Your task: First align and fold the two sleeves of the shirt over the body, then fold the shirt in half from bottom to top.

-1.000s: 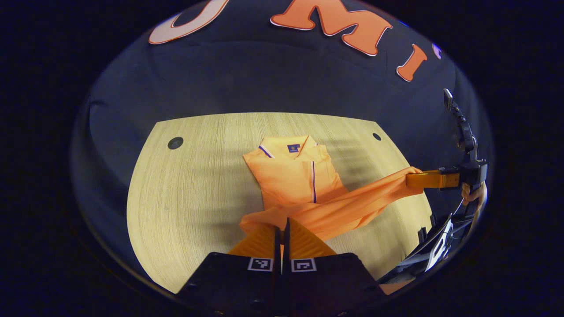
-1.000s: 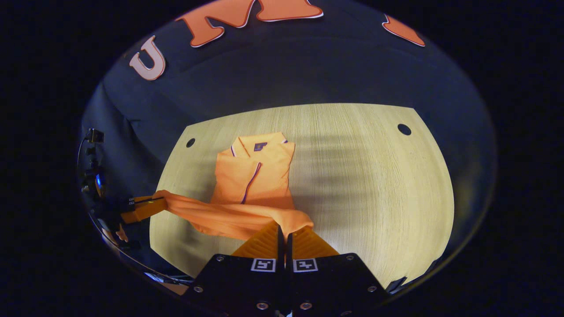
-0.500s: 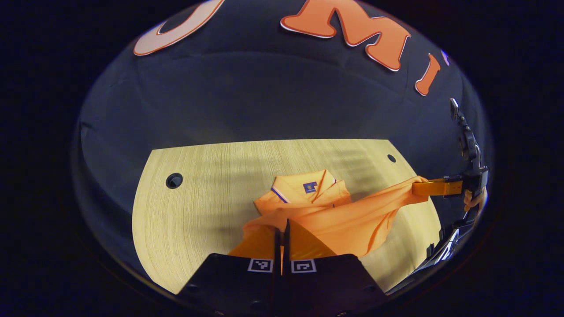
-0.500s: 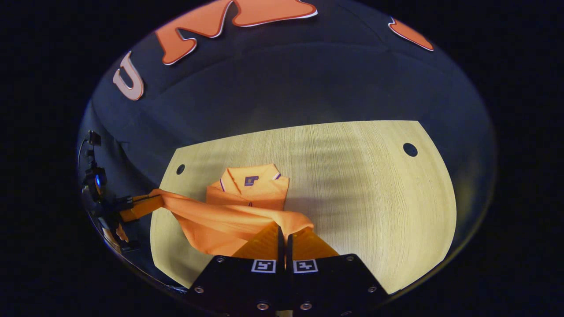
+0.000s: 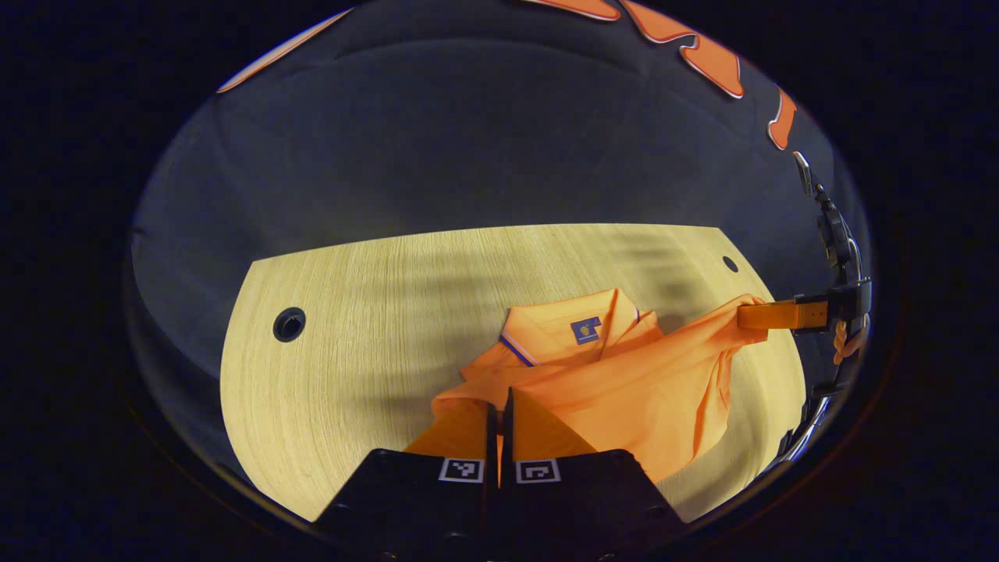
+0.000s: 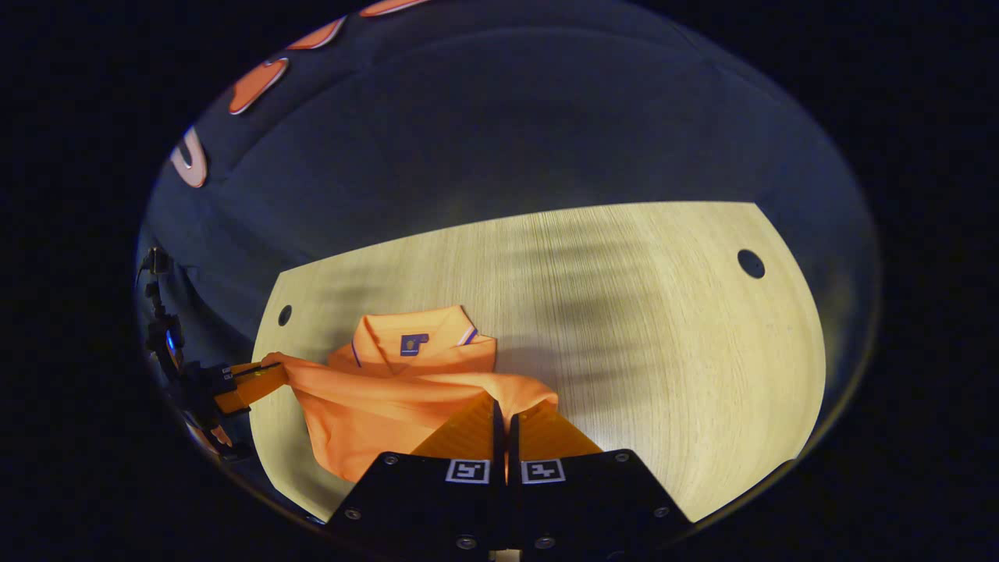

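Sleeves look sorted as far as I can tell, tucked in over the body, because the shirt (image 5: pixel 616 382) is down to a narrow shape and nothing hangs out at the sides near the collar (image 5: pixel 574 332). So we're on the last bit, the bottom-to-top fold, and I'd say it's well past halfway. The left gripper (image 5: pixel 499 406) has its fingers pinched shut on one bottom corner of the shirt, and the right gripper (image 6: pixel 502 412) is clamped the same way on the other corner; in the left gripper view you can see that right gripper off to the side with the cloth stretched out to it. The hem is held up off the table (image 5: pixel 351 312) between the two, stretched fairly taut, and the lifted half drapes over the lower body, with the hem edge sitting close to the collar but not down on it. The collar end lies flat on the wood, toward the middle of the table. What's left, by my guess: carry the hem the last bit forward, lay it level just under the collar, then let go. One corner looks a bit higher than the other, so it might land crooked.
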Demonstrator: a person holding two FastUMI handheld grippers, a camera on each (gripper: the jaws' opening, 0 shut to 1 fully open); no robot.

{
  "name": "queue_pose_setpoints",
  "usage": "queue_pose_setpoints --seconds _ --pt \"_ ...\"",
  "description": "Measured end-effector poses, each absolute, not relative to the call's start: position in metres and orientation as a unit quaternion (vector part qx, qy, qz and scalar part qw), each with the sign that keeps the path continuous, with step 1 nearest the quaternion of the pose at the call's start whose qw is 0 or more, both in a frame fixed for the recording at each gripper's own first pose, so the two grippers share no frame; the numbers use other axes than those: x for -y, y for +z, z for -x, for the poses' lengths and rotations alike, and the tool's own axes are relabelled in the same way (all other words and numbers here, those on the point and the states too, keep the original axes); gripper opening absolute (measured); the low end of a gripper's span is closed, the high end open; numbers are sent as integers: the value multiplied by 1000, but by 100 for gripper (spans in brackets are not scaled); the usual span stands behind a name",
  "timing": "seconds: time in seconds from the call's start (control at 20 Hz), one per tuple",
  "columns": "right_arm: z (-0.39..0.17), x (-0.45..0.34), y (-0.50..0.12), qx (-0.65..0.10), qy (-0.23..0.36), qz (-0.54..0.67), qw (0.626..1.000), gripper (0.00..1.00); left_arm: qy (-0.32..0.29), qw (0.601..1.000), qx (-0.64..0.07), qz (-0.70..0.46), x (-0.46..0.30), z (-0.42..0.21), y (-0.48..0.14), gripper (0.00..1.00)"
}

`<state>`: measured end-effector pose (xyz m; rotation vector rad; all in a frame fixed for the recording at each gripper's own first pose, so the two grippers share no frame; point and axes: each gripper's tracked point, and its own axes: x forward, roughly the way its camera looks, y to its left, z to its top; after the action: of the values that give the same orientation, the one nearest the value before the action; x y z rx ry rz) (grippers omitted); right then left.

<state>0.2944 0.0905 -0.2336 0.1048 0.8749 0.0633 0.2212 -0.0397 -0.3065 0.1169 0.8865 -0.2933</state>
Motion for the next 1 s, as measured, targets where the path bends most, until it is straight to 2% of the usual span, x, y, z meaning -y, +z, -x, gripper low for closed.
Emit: queue_pose_setpoints --seconds 0.25,0.35,0.5,0.55,0.7,1.0 --pt "-313 -94 -252 -422 10 -63 904 5 -106 888 -442 -65 31 -236 -335 4" --pt "-313 -92 -258 -424 5 -53 904 33 -102 892 -437 -61 31 -239 -337 20" --pt "-311 -89 -257 -416 0 -29 909 83 -101 898 -426 -50 32 -238 -332 99" --pt "-309 -88 -252 -412 0 -24 911 99 -93 901 -420 -54 31 -238 -329 98" --pt "-306 -90 -232 -388 -1 -17 921 99 -77 919 -382 -60 31 -246 -319 98" --pt "-292 -98 -157 -288 11 0 958 99 -72 956 -277 -55 43 -244 -244 98"
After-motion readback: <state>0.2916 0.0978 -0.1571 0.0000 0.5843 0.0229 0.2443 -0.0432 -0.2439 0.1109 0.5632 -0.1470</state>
